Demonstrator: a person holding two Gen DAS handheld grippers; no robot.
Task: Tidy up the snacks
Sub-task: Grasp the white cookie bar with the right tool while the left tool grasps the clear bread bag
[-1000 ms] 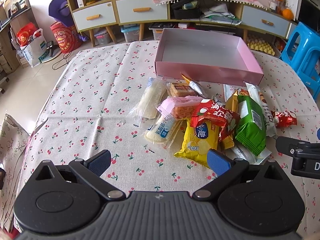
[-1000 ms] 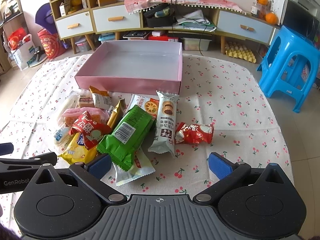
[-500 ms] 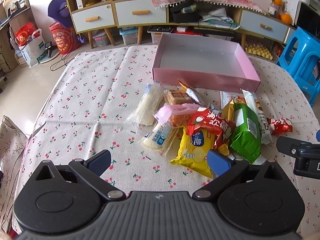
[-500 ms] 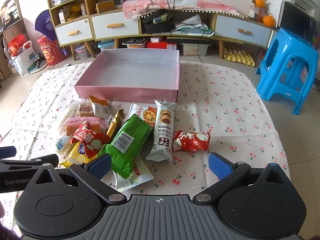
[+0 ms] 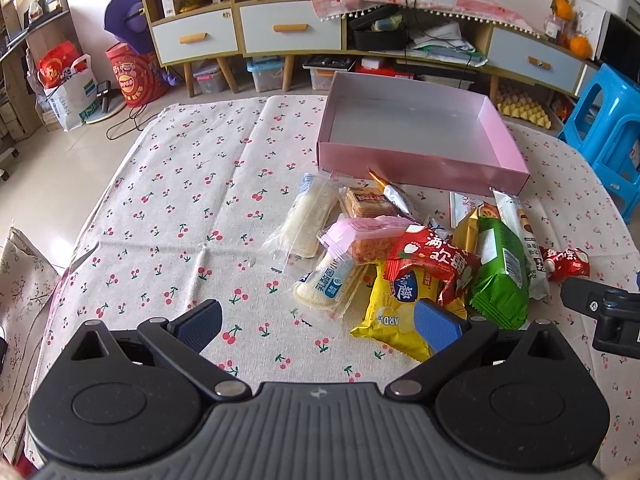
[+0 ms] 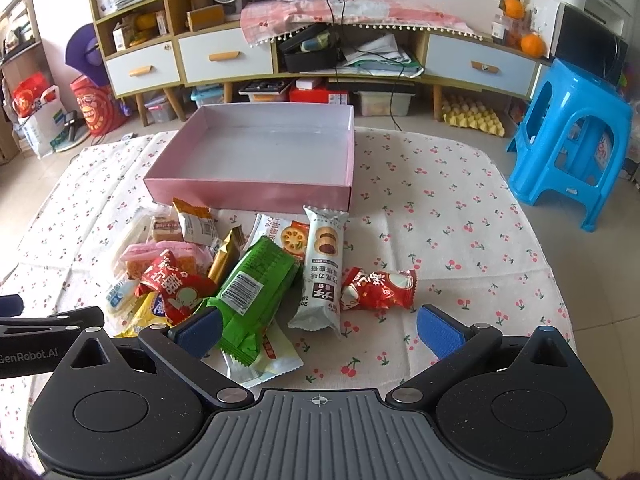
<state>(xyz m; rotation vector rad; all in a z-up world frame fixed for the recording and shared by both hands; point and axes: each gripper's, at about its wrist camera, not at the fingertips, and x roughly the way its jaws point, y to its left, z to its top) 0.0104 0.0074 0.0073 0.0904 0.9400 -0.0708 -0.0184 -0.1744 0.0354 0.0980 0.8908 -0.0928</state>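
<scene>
A heap of wrapped snacks lies on the cherry-print tablecloth in front of an empty pink box (image 5: 420, 168) (image 6: 248, 196). The heap holds a green packet (image 6: 256, 284) (image 5: 498, 276), a yellow packet (image 5: 394, 316), a red packet (image 5: 434, 264), a white biscuit bar (image 6: 324, 272) and a small red packet (image 6: 380, 290) (image 5: 566, 262). My left gripper (image 5: 318, 322) hovers open above the cloth, left of the heap's near end. My right gripper (image 6: 318, 328) is open above the heap's near right side. Neither holds anything.
The tablecloth (image 5: 180, 208) has bare room left of the heap, and also on its right side (image 6: 460, 216). A blue plastic stool (image 6: 568, 140) stands beside the table on the right. Low cabinets (image 6: 224, 60) with clutter line the far wall.
Both grippers have drawn back and risen a little, so the heap and box sit slightly farther away. Nothing on the table has moved and both stay open.
</scene>
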